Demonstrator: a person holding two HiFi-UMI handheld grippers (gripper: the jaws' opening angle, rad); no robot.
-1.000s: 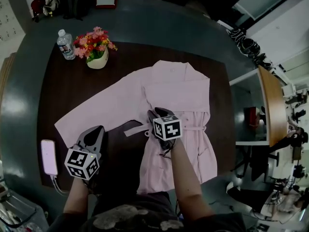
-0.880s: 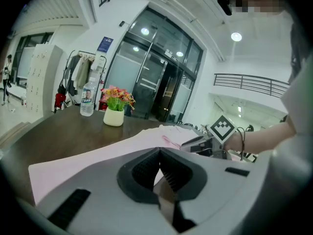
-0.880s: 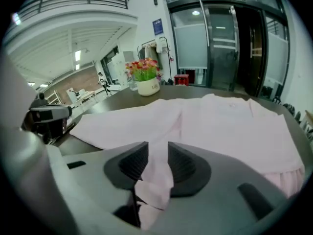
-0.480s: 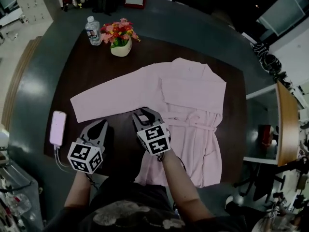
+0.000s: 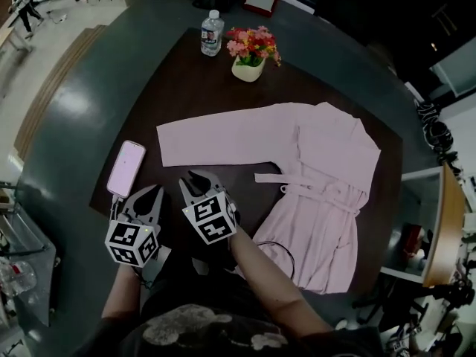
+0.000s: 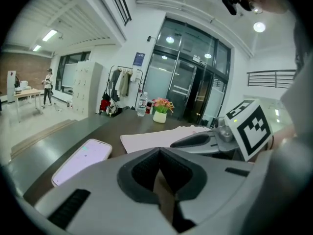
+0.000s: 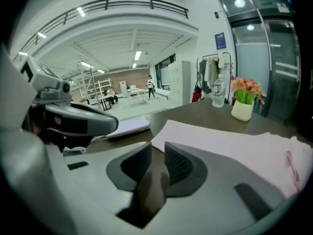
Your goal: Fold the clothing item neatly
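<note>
A pink robe [image 5: 327, 192] lies flat on the dark table [image 5: 186, 88], one long sleeve [image 5: 216, 141] stretched out to the left and a belt [image 5: 297, 187] across its waist. Both grippers hover at the table's near left corner, short of the sleeve's cuff end. My left gripper [image 5: 152, 197] [image 6: 159, 153] is shut with nothing in it. My right gripper [image 5: 195, 182] [image 7: 157, 153] stands beside it; its jaws have just been closing and a narrow gap remains, with nothing between them. The sleeve [image 7: 230, 141] lies just ahead of the right jaws and shows as a pale strip [image 6: 156, 140] past the left ones.
A phone [image 5: 126, 168] with a lit screen lies at the table's left edge, close to my left gripper. A vase of flowers [image 5: 251, 50] and a water bottle [image 5: 212, 32] stand at the far edge. A dark cable [image 5: 275, 255] lies by the robe's hem.
Both grippers have moved left, off the robe's waist and belt, to the bare table near the sleeve's cuff and the phone. The robe lies as before.
</note>
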